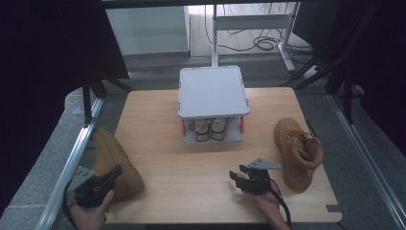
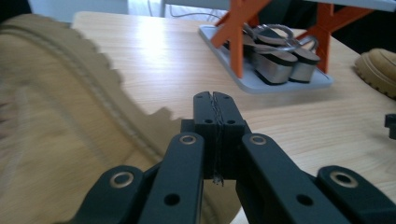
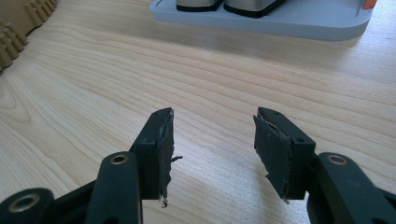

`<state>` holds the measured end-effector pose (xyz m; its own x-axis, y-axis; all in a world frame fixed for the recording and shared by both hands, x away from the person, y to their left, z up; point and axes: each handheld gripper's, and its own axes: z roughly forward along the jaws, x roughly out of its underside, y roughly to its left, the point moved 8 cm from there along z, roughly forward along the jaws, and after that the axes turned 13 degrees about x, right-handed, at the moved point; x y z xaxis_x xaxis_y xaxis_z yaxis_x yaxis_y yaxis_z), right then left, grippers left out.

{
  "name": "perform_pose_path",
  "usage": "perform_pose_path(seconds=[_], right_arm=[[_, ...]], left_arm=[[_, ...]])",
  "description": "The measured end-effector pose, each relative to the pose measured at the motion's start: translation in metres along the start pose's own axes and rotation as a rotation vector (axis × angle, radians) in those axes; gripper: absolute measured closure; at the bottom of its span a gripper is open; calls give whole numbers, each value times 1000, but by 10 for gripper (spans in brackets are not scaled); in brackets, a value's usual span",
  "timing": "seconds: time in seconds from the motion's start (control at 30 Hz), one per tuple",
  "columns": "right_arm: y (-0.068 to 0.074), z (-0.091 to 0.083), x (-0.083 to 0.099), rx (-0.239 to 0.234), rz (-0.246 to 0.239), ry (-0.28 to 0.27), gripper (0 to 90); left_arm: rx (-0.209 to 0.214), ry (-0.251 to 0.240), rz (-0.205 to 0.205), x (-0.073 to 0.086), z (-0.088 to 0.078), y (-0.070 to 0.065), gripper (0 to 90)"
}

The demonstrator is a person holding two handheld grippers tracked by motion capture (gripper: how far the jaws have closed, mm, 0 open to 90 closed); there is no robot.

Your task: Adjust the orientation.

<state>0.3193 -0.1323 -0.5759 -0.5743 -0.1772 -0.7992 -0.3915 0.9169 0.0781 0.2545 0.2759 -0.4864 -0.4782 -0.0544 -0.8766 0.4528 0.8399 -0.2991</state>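
Tan boot [image 1: 115, 160] lies just beside the left gripper [image 1: 116, 171], whose jaws are closed on nothing.

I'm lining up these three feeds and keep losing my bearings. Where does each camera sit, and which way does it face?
High view: above the person's side, looking forward and down on the table; both hands show.
Left gripper view: rides the left gripper, jaws shut, facing the shoe rack, a tan boot beside it.
Right gripper view: rides the right gripper, jaws open, low over the wood.
Shared: both gripper views see the rack's tray and grey shoes.
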Motion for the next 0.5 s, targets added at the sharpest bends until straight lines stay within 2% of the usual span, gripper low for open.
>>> perform_pose_path(seconds=[0.23, 0.3, 0.37, 0.5], right_arm=[[0, 0, 0, 4, -1, 1, 474], [-1, 1, 0, 6, -4, 2, 474], [0, 1, 1, 5, -1, 4, 474], [0, 3, 1, 5, -2, 8, 474]], left_arm=[[-17, -33, -43, 10, -29, 17, 892], [-13, -53, -74, 14, -37, 26, 892], [-29, -66, -99, 18, -47, 35, 892], [-62, -74, -118, 29, -62, 46, 892]])
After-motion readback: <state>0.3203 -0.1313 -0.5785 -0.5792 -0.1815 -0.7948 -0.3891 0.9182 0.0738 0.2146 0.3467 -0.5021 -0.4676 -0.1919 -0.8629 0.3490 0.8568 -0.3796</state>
